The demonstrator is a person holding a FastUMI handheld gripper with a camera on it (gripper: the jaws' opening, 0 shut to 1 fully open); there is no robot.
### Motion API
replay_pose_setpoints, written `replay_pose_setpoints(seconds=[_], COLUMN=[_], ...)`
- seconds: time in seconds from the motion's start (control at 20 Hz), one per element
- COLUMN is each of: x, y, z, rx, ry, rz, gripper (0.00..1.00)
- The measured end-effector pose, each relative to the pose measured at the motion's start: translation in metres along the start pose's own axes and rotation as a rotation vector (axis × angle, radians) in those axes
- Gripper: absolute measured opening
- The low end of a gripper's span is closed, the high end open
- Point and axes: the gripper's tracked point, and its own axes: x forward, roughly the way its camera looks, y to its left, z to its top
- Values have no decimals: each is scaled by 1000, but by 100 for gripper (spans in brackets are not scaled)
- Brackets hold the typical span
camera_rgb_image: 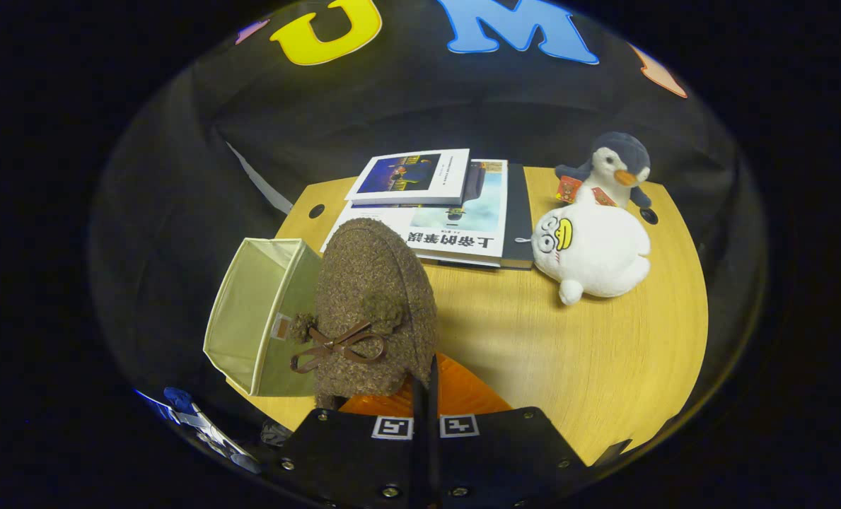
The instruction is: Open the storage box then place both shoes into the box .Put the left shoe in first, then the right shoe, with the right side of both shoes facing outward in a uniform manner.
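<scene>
Brown fuzzy shoe [374,304] with a ribbon bow hangs pinched at its rim in the closed gripper [426,385], just ahead of the fingers, over the wooden table [590,353], beside the open beige storage box [257,318]

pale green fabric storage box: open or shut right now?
Open. The pale green fabric storage box shows bare inner walls, no lid over them. The gripper holds the brown fuzzy shoe beside it, fingers closed on the shoe's edge.
</scene>
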Motion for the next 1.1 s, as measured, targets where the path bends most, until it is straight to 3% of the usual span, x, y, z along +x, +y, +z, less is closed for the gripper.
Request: replay_pose_setpoints(seconds=[0.6, 1.1], x=[27, 57], y=[115, 202], z=[33, 52], rx=[-94, -101], ry=[55, 98], rz=[133, 178], gripper=[0, 0])
